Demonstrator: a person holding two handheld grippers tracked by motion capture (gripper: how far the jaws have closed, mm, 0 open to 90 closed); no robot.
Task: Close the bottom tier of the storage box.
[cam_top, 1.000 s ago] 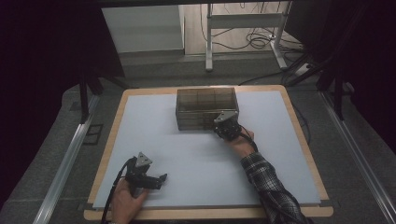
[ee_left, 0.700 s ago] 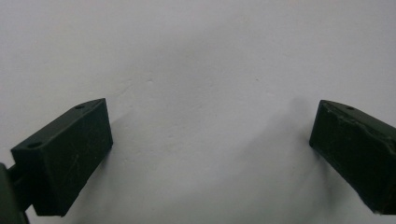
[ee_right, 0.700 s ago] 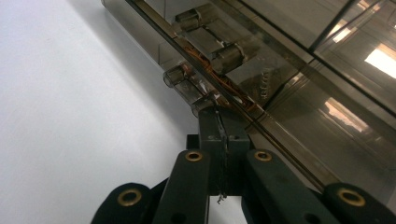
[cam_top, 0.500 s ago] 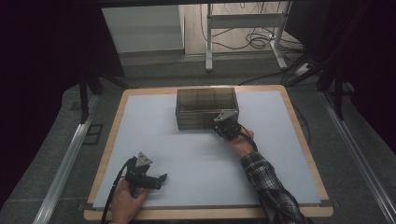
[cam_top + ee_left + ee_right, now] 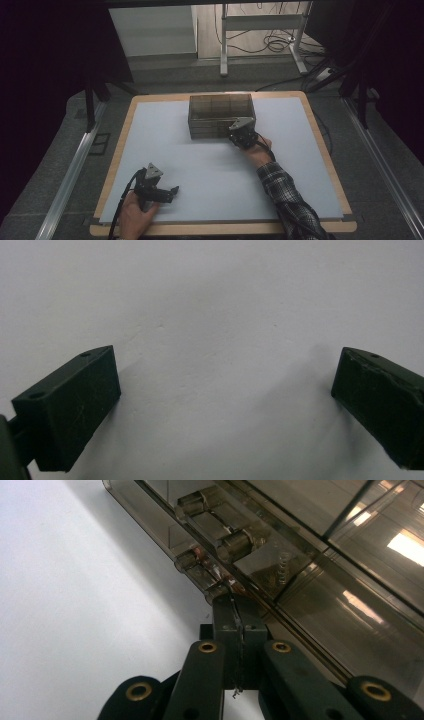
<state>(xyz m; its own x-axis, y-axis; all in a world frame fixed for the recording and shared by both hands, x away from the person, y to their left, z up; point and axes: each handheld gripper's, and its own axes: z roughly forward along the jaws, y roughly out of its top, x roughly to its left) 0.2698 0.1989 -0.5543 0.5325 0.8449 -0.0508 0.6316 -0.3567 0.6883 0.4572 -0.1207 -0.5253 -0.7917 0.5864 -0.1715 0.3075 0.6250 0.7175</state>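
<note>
**Pale table, dark room, a smoky box at the far middle**

A pale grey-white rectangular tabletop with a light wooden rim [image 5: 320, 145] takes up the middle of the high view. It stands on a grey speckled floor [image 5: 55, 165], with a metal rail [image 5: 70, 175] running along the left side and another along the right. Beyond the far edge stand the white metal legs of a frame [image 5: 225, 40], and loose dark cables [image 5: 275, 45] lie on a lighter floor under it. Black curtains hang at the far left and far right, leaving the room dim.

A smoke-tinted clear plastic box with inner dividers [image 5: 220, 115] sits on the tabletop at the far middle, its long side across the table. In the right gripper view its hinged edge [image 5: 220, 545] lies just ahead of the jaws, which are pressed fully together; their tips are at the box's lower edge, and whether they pinch anything there cannot be told. The right gripper [image 5: 240, 136] is against the box's near right corner, held by a hand with a plaid sleeve [image 5: 290, 200].

The left gripper [image 5: 170, 192] rests on the bare tabletop at the near left, well apart from the box, jaws spread wide with nothing between them.
</note>
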